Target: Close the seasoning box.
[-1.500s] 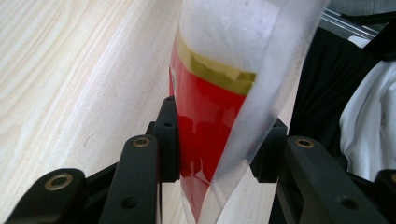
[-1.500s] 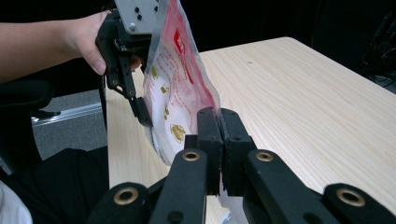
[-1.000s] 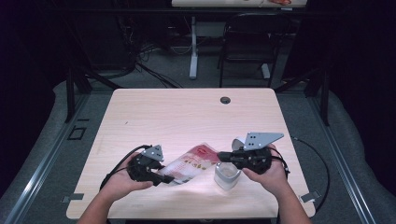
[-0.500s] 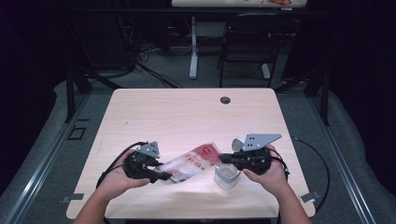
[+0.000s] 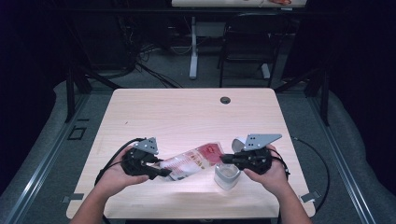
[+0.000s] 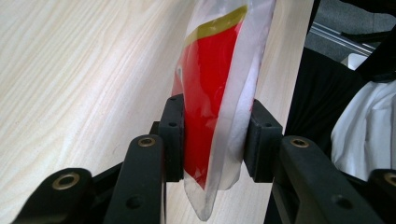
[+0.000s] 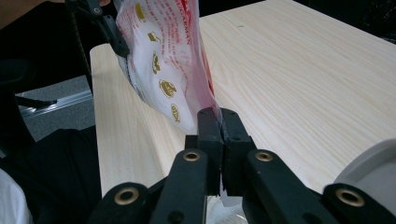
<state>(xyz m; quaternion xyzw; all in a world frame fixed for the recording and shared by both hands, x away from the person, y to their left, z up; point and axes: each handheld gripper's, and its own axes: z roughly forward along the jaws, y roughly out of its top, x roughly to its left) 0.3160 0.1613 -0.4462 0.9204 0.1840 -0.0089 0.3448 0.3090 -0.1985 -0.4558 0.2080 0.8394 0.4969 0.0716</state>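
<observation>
Pouch: red-and-white plastic packet with printed lettering, held clear above the desk between the two grippers, sloping from lower left to upper right in the high view
Pouch, place: near the front edge of the desk, its right end just above and beside the cup
Left gripper: grasps the lower-left end of the pouch; its jaws have just been closing further, with the pouch between them
Left jaws, close view: both pads press on the pouch, one on the red face, the other on the white face, the bag bulging above them
Right gripper: jaws clenched almost together on a thin edge of the pouch's upper-right end
Right jaws, close view: the pads pinch the film where the pouch narrows; the left gripper's arm shows at the pouch's far end
Cup: small, pale, translucent, standing upright on the desk directly under the right gripper, to the right of the pouch; its rim sits at the lower right of the right gripper view
Cup contents: cannot tell
Hands: left hand wraps the left gripper's body left of the pouch; right hand wraps the right gripper's body right of the pouch
Desk: light wood grain; a dark round grommet lies near its far edge, well apart from the pouch
</observation>
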